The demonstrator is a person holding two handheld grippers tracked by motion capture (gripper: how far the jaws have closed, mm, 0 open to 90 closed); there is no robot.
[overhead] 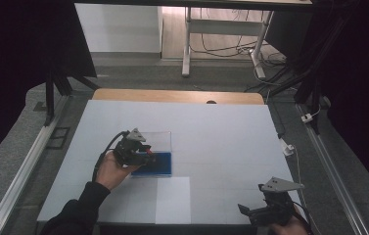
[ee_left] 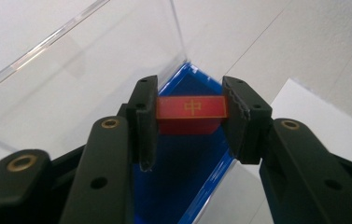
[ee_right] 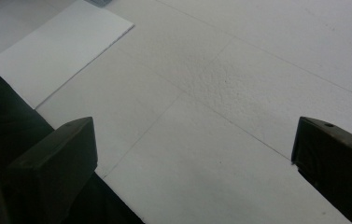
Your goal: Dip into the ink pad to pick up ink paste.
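left gripper: my left gripper (ee_left: 190, 122) is clenched on a small red rectangular tile with a gold character printed on its face (ee_left: 191, 108); both black pads press its two short ends, so the printed face points back at the gripper's camera.
tile position: held in the air above the blue floor of a clear acrylic open-topped box (ee_left: 183, 186), not touching floor or walls as far as I can tell.
high view check: left gripper (overhead: 149, 152) sits over the near left part of the same clear box with the blue base (overhead: 167, 139); my left hand (overhead: 109, 170) comes in from the lower left, dark sleeve behind it.
why held so: end-on grip keeps the tile level and the jaws narrow enough to pass between the box walls. My judgement: the tile is either going in or coming out; can't say which.
right gripper: my right gripper (overhead: 250, 211) is released, jaws wide apart with nothing between them, parked low at the near right of the white foam-board table top (overhead: 221, 132), well apart from the box.
right gripper view: bare white board between the jaws, plus a brighter white sheet (ee_right: 52, 51) lying flat, far left.
risk: tile edge clipping the clear wall, my guess.
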